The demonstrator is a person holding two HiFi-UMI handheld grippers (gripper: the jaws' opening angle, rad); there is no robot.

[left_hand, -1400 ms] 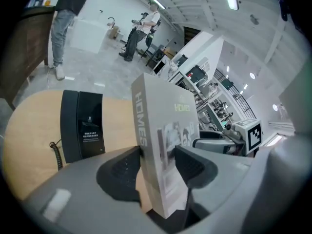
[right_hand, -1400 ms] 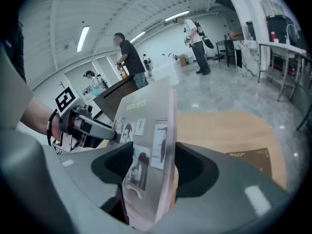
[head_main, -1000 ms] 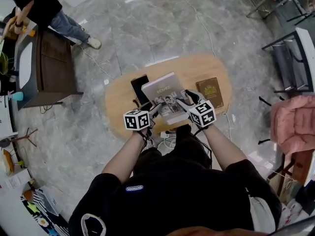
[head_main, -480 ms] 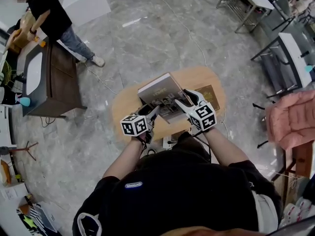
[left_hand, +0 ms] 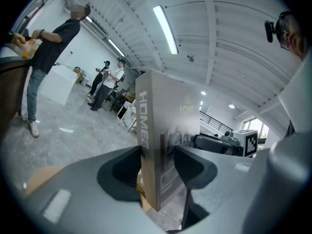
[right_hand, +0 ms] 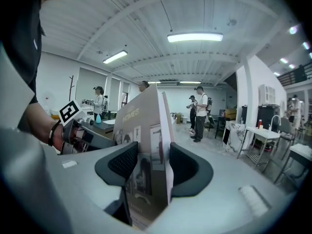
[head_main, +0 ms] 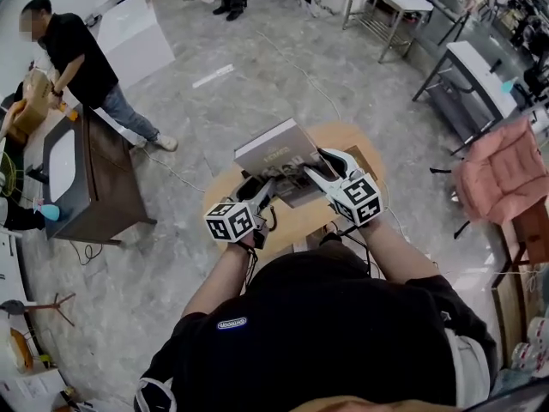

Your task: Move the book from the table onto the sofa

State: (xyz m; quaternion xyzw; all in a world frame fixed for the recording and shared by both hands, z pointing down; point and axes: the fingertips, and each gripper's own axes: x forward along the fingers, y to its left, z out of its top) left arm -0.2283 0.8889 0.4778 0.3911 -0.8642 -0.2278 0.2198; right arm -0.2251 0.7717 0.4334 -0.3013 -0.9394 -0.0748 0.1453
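— While it hung at centre frame, above the table (head_main: 221, 185), who held the book (head_main: 276, 147)?
— Both did. The left gripper (head_main: 260, 189) was clamped on its lower left edge. The right gripper (head_main: 319, 168) had just been closing its jaws, pads pressing the lower right edge between them.

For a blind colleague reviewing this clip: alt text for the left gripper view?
The left gripper grips a grey book, spine reading HOMES, edge-on between its jaws. Behind, a person in a black shirt stands on a grey floor under strip lights.
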